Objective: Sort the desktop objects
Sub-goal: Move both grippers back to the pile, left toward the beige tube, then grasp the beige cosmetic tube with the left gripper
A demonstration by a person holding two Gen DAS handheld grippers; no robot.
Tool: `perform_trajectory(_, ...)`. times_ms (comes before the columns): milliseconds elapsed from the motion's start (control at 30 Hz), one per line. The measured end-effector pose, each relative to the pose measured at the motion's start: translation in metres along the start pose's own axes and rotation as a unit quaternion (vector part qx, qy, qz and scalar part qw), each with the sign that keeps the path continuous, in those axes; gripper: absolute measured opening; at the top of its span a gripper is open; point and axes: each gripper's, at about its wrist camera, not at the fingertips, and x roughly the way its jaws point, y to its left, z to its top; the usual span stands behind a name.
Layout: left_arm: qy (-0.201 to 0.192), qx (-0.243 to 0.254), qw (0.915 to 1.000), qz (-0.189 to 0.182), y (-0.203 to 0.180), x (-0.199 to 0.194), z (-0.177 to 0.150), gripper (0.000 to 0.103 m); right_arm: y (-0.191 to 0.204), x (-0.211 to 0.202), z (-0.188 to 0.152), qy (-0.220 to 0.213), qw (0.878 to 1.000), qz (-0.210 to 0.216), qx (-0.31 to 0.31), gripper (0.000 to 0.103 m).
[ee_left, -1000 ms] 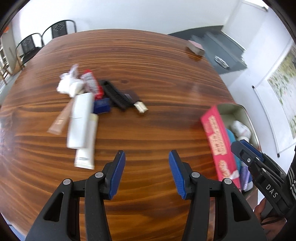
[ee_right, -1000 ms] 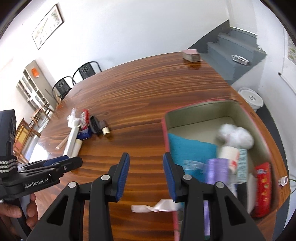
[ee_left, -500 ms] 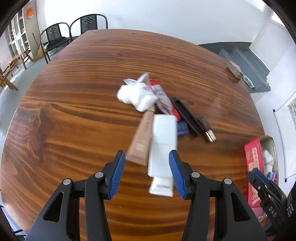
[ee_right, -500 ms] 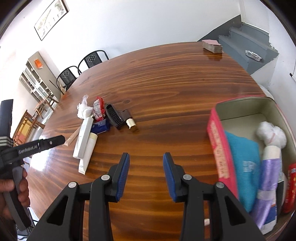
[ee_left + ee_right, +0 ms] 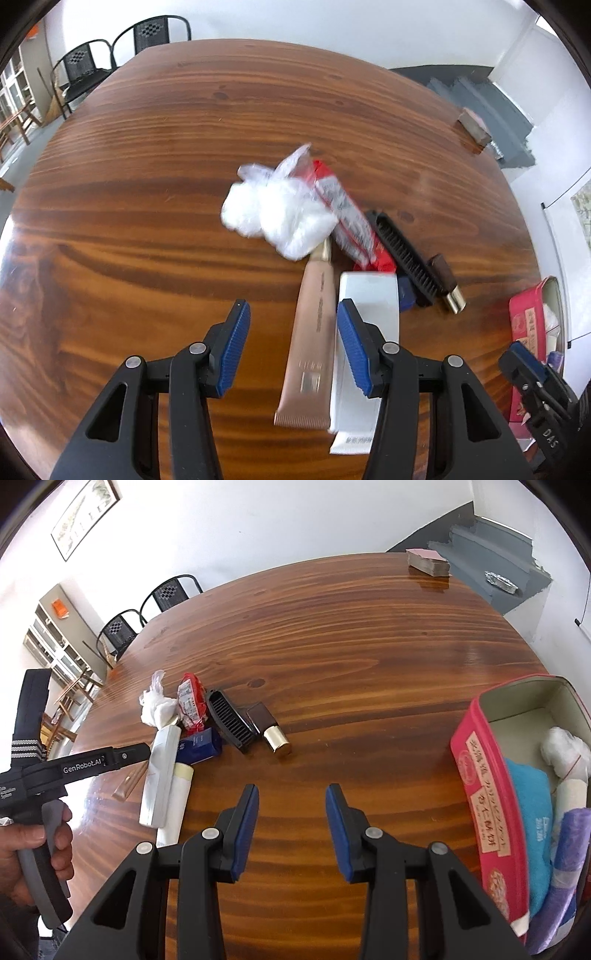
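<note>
My left gripper [image 5: 291, 347] is open, hovering low over the near end of a pile on the wooden table [image 5: 147, 229]. A rose-gold tube [image 5: 314, 332] lies between its fingers, close to the right pad, untouched. Beside it are a white box [image 5: 369, 302], a white plastic bag [image 5: 280, 214], a red packet [image 5: 347, 210], a black comb [image 5: 406, 254] and a gold-capped brown bottle [image 5: 448, 284]. My right gripper [image 5: 291, 823] is open and empty over bare wood, between the pile's white box [image 5: 162, 771] and the red tin [image 5: 484, 794].
The tin holds a blue towel [image 5: 528, 812], a white bag [image 5: 565, 749] and a purple roll [image 5: 569, 849]. A hand [image 5: 22, 842] holds the left gripper [image 5: 144, 751]. A pink-topped block [image 5: 428, 563] sits at the far table edge, with black chairs [image 5: 166, 590] beyond.
My left gripper swung left from near the tin to over the pile and came lower. My right gripper moved left off the tin onto bare table. Both stayed open.
</note>
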Motion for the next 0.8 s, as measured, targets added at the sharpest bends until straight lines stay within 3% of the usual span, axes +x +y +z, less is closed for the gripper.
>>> perform_trajectory(533,0.02,0.013,0.9995,-0.022,0.01,0.028,0.014,0.054,0.013,0.047,0.035,0.007,1.0,-0.007,-0.011,0.041)
perform_trajectory(667,0.016,0.028,0.9994,-0.015,0.006,0.031,0.012,0.031,0.014,0.055,0.039,0.014,1.0,-0.009,-0.019,0.041)
perform_trajectory(800,0.011,0.049,0.9987,-0.01,0.0,0.03,0.009,0.021,0.015,0.063,0.042,0.021,0.999,-0.006,-0.025,0.041)
